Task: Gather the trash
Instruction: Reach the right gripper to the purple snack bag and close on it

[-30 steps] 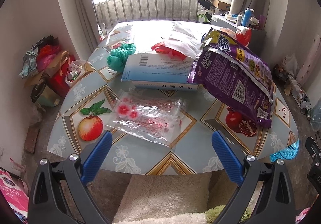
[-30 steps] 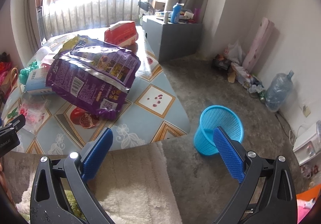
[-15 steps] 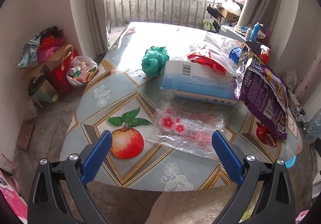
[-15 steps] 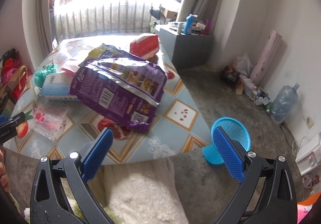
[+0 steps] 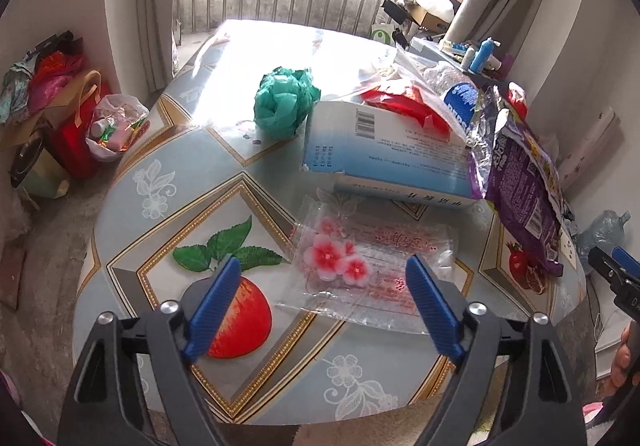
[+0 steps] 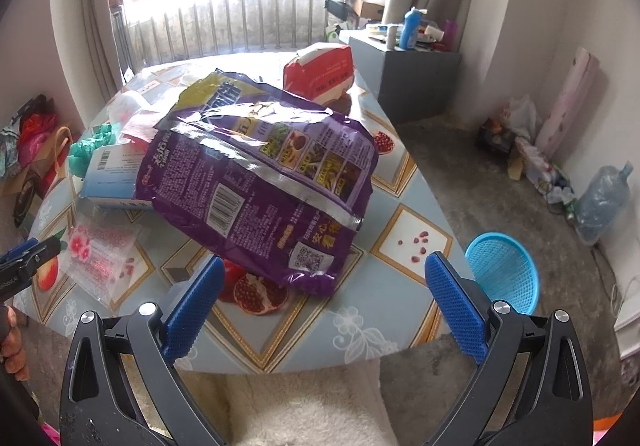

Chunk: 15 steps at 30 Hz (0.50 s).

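Left wrist view looks down on a round table [image 5: 132,214] covered with a fruit-patterned cloth. The left tool [image 5: 322,300] hangs over the near edge with its blue pads apart but closing; nothing is pressed between them. Just beyond the pads, framed by them, lies a flat clear plastic wrapper printed with pink flowers [image 5: 360,266].

Taking that wrapper as the landmark: behind it and touching its far edge sits a pale blue cardboard box [image 5: 384,150]. Further behind, to the left, is a crumpled green plastic bag [image 5: 284,106]. To the wrapper's right a large purple foil snack bag [image 6: 256,182] leans over the box, and well to the right, on the floor past the table edge, stands a blue mesh plastic basket [image 6: 504,270], probably where the trash should go.

The right tool [image 6: 322,300] has its pads wide apart and empty, hovering near the lower corner of the purple bag.

The wrapper looks very light, thin and limp, and it lies flat, so there is little for the pads to bite on. It would likely slide over the smooth cloth. The near edge, where the film wrinkles and lifts slightly, seems the best place to pinch. The purple bag looks light too, crinkly and bulky, and its raised lower corner offers an easy hold.
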Each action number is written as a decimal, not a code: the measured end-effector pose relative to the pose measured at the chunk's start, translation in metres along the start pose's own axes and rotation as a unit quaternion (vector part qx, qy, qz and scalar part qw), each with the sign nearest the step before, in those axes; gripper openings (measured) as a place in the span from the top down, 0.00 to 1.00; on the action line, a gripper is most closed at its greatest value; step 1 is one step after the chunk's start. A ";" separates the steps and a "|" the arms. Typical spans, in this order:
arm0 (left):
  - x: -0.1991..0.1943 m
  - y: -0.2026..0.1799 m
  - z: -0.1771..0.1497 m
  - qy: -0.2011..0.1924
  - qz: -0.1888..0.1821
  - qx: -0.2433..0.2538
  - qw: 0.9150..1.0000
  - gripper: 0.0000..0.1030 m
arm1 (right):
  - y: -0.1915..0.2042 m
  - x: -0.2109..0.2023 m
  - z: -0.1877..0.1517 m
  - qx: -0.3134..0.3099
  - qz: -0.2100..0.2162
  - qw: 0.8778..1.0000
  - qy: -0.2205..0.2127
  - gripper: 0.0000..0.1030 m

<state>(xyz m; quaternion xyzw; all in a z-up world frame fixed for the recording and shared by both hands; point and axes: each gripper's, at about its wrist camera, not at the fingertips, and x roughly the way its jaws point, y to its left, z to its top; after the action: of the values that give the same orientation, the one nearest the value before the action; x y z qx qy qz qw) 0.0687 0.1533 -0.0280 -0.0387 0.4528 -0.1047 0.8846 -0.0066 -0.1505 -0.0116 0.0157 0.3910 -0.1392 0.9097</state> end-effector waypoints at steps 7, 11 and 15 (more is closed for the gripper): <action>0.033 -0.012 -0.010 0.042 0.057 0.058 0.996 0.46 | -0.002 0.017 0.004 0.005 0.002 1.000 0.022 0.08; 0.032 -0.022 -0.015 0.036 0.073 0.083 0.993 0.46 | -0.004 0.023 0.008 0.006 0.000 1.000 0.024 0.08; 0.030 -0.029 -0.017 0.038 0.067 0.082 0.994 0.58 | -0.009 0.029 0.012 0.014 0.001 1.000 0.027 0.08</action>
<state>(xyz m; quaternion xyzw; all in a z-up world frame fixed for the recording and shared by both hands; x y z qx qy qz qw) 0.0676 0.1187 -0.0572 0.0682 0.4773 -0.0832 0.8721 0.0185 -0.1680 -0.0233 0.0327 0.4136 -0.1438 0.8985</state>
